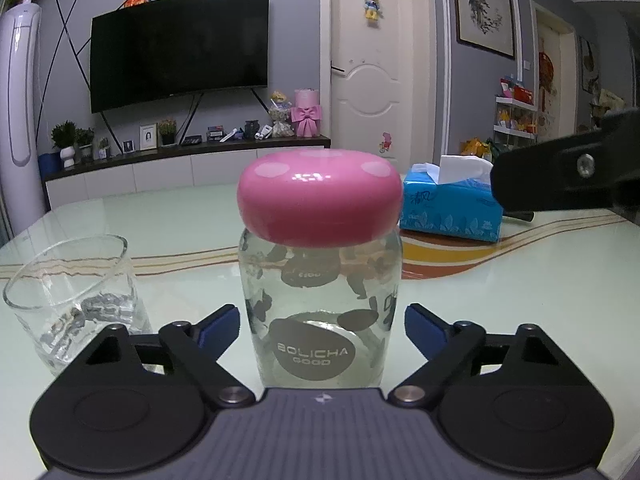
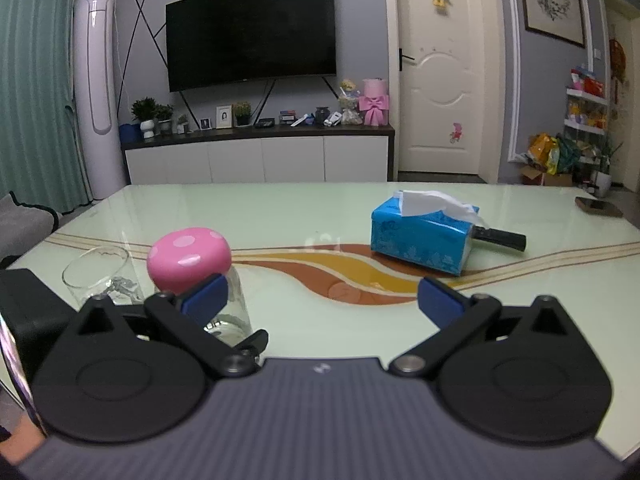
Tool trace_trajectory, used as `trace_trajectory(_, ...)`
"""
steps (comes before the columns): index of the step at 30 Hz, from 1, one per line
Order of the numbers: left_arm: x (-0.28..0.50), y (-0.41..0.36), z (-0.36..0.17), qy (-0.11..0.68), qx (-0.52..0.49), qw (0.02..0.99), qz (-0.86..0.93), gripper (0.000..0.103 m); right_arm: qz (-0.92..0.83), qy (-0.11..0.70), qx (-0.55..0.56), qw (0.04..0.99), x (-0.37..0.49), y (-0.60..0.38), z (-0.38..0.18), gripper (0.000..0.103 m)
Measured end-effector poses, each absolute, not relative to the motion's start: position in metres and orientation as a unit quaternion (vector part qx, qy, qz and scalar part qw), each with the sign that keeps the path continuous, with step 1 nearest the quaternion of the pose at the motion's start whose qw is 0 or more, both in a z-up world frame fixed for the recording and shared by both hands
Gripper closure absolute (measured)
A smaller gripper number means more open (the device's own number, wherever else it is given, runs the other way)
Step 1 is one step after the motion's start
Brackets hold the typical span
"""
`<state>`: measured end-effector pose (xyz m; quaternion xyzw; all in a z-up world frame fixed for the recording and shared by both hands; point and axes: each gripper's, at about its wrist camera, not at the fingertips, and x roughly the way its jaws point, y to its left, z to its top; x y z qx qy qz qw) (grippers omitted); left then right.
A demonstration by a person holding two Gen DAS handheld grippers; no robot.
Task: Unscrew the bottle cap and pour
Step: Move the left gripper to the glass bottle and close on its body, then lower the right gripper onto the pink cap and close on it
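Left wrist view first: the left gripper (image 1: 322,322) was spread wide, its blue pads (image 1: 222,322) sitting on either side of the glass bottle (image 1: 320,312) with a visible gap on both sides, so it had hold of nothing. The bottle stood upright on the table (image 1: 520,300), dead centre between the fingers, with grey blobs printed on it and "BOLICHA GOOD" on the front. The pink mushroom-shaped cap (image 1: 319,202) with pale dots was on top of it. To the left, near the table's left edge, stood a clear drinking glass (image 1: 76,296), apart from the bottle. Further back and right sat a blue tissue box (image 1: 452,210) with a tissue poking out. Part of the right gripper (image 1: 568,176) stuck in from the right edge of the shot, up at about cap height; couldn't tell its opening from here.

Right wrist view: the right gripper (image 2: 322,304) was also wide open and empty, only bare table (image 2: 320,312) between its blue pads (image 2: 438,304). The bottle (image 2: 236,312) with its pink cap (image 2: 188,260) was off to the left, partly behind the left-side finger, and the glass (image 2: 100,276) was just left of it. The tissue box (image 2: 424,236) sat toward the middle-right of the table with a black-handled thing (image 2: 500,236) lying right behind it. A dark phone (image 2: 598,206) lay near the far right edge.
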<state>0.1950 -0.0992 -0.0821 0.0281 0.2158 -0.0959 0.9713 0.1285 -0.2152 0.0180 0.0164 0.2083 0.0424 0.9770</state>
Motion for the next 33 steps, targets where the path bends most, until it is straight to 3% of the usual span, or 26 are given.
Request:
trace_trajectory(4, 0.198, -0.101, -0.084, 0.213, 0.027, 0.972, -0.091, 0.017, 0.036, 0.212, 0.011, 0.977, 0.126, -0.214, 0.016, 0.0)
trace_trajectory(8, 0.202, -0.104, -0.085, 0.217, 0.023, 0.972, -0.091, 0.028, 0.032, 0.217, 0.016, 0.975, 0.122, -0.214, 0.016, 0.0)
trace_trajectory(27, 0.204, -0.108, -0.087, 0.215, 0.014, 0.974, -0.073, 0.03, 0.042, 0.213, 0.02, 0.976, 0.121, -0.215, 0.023, 0.0)
trace_trajectory(33, 0.204, -0.106, -0.087, 0.213, 0.01, 0.975, -0.063, 0.03, 0.103, 0.214, -0.032, 0.971, 0.13, -0.213, 0.046, 0.0)
